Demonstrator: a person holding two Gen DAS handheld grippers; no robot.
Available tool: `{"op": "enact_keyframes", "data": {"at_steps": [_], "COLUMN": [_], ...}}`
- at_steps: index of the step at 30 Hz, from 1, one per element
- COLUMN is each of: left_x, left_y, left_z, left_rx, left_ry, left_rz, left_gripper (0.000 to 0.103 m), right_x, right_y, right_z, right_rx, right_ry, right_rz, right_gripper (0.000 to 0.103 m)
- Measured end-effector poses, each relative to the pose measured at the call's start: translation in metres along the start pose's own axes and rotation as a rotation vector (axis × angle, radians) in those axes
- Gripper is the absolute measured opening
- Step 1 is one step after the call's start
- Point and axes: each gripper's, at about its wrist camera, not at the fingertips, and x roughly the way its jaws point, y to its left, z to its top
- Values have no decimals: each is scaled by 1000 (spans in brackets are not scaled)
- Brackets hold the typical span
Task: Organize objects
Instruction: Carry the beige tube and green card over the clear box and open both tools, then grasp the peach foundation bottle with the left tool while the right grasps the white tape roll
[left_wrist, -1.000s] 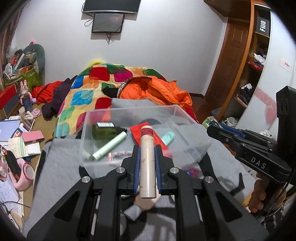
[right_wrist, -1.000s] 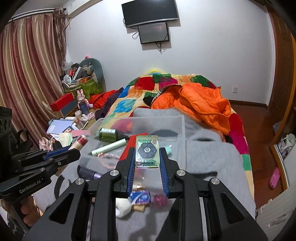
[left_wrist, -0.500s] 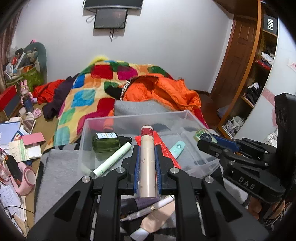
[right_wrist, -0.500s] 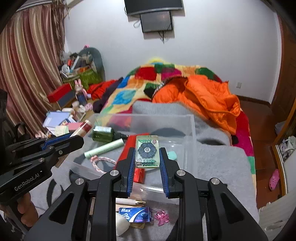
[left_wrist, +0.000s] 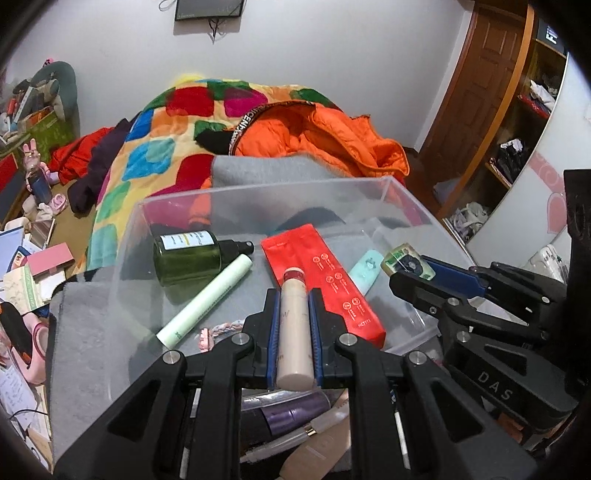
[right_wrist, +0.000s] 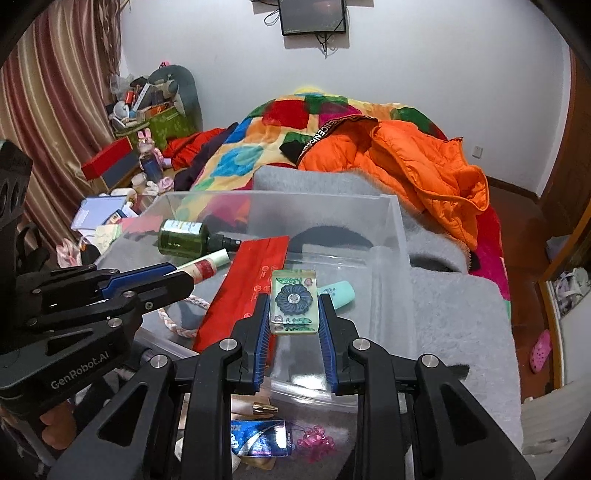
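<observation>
**Both loads coming in over the clear box**

Right now I am carrying one item in each tool toward the clear plastic box (left_wrist: 402, 206) that sits on the grey blanket (right_wrist: 461, 314). My left gripper (left_wrist: 293, 291) is clamped on a beige tube with a dark red cap (left_wrist: 293, 321), gripped along its sides so the cap end is pointing ahead into the box. My right gripper (right_wrist: 293, 310) is clamped on a small flat green case with a dark flower on its face (right_wrist: 293, 301), pinched by its two long edges so the flat face is looking up at me.

I am holding both tilted downward over the near wall of the box, because I judge that the next step is to let them drop inside. The box is already holding a green spray bottle (left_wrist: 188, 254), a pale green tube (left_wrist: 207, 301), a long red packet (left_wrist: 325, 284), a mint-coloured tube (left_wrist: 365, 267) and a braided pink band (right_wrist: 177, 317), so I am aiming the tube at the gap beside the red packet and the case at the bare floor on the right.

Several things are lying outside the box near me: a purple tube (left_wrist: 291, 411), a blue packet (right_wrist: 258, 439) and pink beads (right_wrist: 314, 439). I am reckoning these are waiting their turn.
</observation>
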Motion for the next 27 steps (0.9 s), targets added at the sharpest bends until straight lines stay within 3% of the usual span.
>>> {"op": "enact_keyframes", "data": {"at_steps": [12, 19, 27], "left_x": [-19, -42, -69], "left_y": [-4, -6, -1], "left_z": [-5, -12, -36], "left_rx": [18, 22, 14], "left_ry": [-16, -58, -74], "left_rz": [0, 11, 14], "left_gripper": [15, 32, 34], "right_x": [-12, -42, -64], "right_y": [4, 8, 11], "right_z": [-2, -8, -34], "right_rx": [-6, -27, -33], "right_ry": [-3, -65, -76], "right_rz": [12, 20, 41], "right_gripper": [24, 38, 40]}}
